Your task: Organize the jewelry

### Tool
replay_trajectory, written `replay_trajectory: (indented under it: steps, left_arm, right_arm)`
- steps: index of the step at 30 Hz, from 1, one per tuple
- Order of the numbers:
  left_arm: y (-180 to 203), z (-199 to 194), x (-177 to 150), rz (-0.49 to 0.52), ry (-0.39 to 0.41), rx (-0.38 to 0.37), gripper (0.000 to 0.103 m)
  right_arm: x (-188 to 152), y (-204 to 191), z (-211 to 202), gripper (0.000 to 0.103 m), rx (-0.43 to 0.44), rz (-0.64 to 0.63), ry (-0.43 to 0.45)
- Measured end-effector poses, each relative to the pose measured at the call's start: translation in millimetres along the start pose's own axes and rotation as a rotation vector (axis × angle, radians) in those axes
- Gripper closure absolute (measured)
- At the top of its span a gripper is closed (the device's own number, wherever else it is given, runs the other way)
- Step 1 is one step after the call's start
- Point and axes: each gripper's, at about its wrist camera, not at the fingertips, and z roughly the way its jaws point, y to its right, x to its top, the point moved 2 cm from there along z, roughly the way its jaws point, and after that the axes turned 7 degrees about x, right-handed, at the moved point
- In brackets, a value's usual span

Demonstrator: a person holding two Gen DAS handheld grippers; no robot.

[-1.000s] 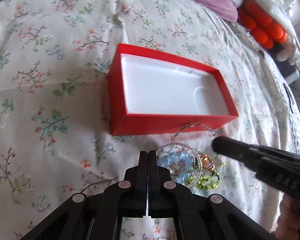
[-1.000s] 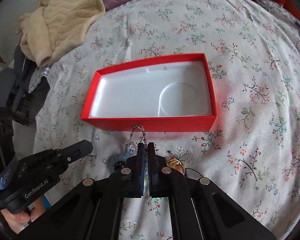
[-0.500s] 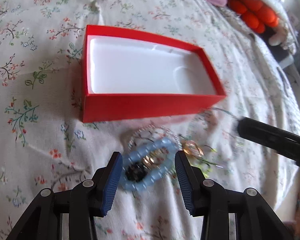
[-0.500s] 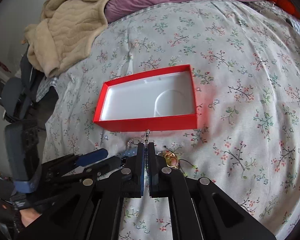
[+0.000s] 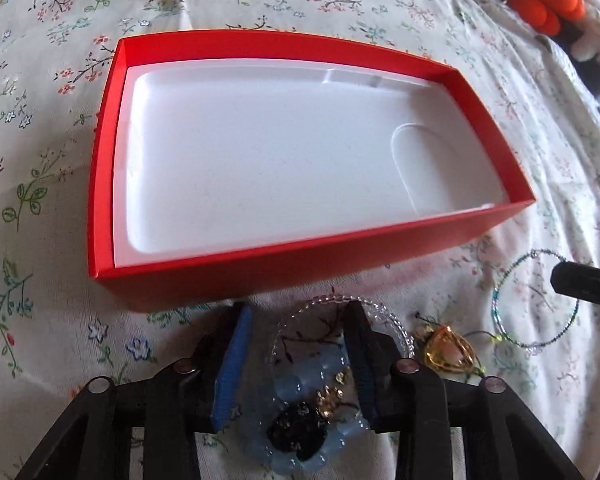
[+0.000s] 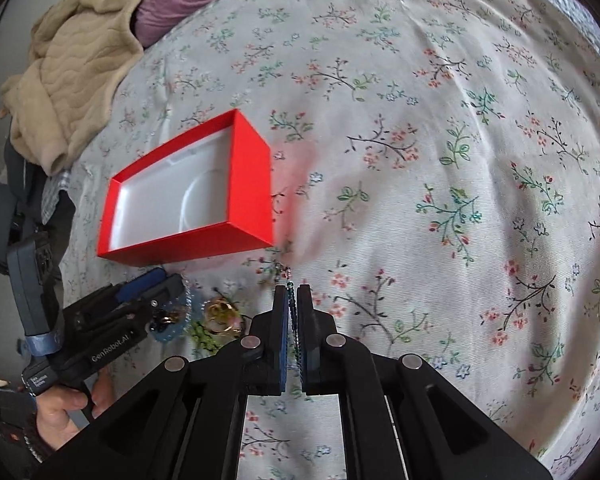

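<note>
Landmark: red box [image 5: 300, 264], white-lined.

Your left gripper [image 5: 300, 344], just in front of it: jaws just been narrowing, straddling the blue bead bracelet [image 5: 320, 368], not yet pinching.

Your right gripper [image 6: 293, 304], beside its near corner: clamped on the thin beaded bangle [image 5: 536, 300].

Bright, soft daylight — sharp centres, fisheye-bent edges, dark corner vignette.

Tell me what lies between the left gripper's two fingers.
In the left wrist view, the left gripper straddles part of a clear bead bracelet, a pale blue chunky bracelet and small gold and black pieces.
</note>
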Motion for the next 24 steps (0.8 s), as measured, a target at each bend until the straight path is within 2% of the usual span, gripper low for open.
replay_trajectory:
  steps: [1, 2, 3, 4, 5, 6, 7, 12, 17, 19, 22, 23, 24]
  left_arm:
    - [-0.2, 0.4, 0.8, 0.000, 0.001, 0.005, 0.070]
    - [-0.4, 0.7, 2.0, -0.001, 0.001, 0.008, 0.078]
    - [-1.1, 0.9, 3.0, -0.004, 0.001, 0.011, 0.084]
    - [-2.1, 1.5, 3.6, -0.010, -0.001, 0.012, 0.093]
    - [-3.9, 2.0, 3.9, -0.021, -0.004, 0.011, 0.096]
    - [-5.3, 1.6, 4.0, -0.029, -0.006, 0.006, 0.098]
    - [-6.1, 0.5, 4.1, -0.035, -0.005, 0.006, 0.102]
    - [-5.8, -18.8, 0.4, -0.069, 0.025, -0.046, 0.103]
    - [-2.6, -50.0, -5.1, -0.045, 0.083, -0.086, 0.103]
    - [-6.3, -55.6, -7.9, -0.028, 0.092, -0.084, 0.103]
    - [-13.7, -47.6, -9.2, -0.040, 0.058, -0.058, 0.103]
    - [-16.3, -42.8, -9.0, -0.050, 0.041, -0.053, 0.088]
    - [-16.7, -38.6, -8.4, -0.055, 0.031, -0.053, 0.081]
  right_arm:
    - [-0.4, 3.0, 0.3, 0.095, -0.011, 0.002, -0.006]
    - [-0.1, 3.4, 1.5, 0.089, -0.019, 0.004, -0.011]
    - [-0.2, 5.9, 1.3, 0.078, -0.020, 0.003, -0.014]
    - [-0.5, 8.2, 0.2, 0.072, -0.018, 0.004, -0.012]
    - [-0.4, 9.4, -0.5, 0.062, -0.019, 0.008, -0.007]
    - [-0.5, 11.1, -2.1, 0.057, -0.018, 0.008, -0.001]
    - [-0.6, 11.2, -3.1, 0.056, -0.019, 0.009, 0.003]
    - [-2.2, 12.8, -3.3, 0.056, -0.034, 0.019, -0.007]
    - [-3.0, 15.2, 1.8, 0.056, -0.071, 0.037, -0.019]
    - [-4.2, 12.9, 1.9, 0.056, -0.069, 0.038, -0.017]
    - [-4.4, 3.8, 1.8, 0.056, -0.042, 0.024, -0.014]
    - [-5.3, 0.0, 1.7, 0.056, -0.036, 0.017, -0.012]
    - [-5.9, -2.5, 1.8, 0.056, -0.038, 0.013, -0.011]
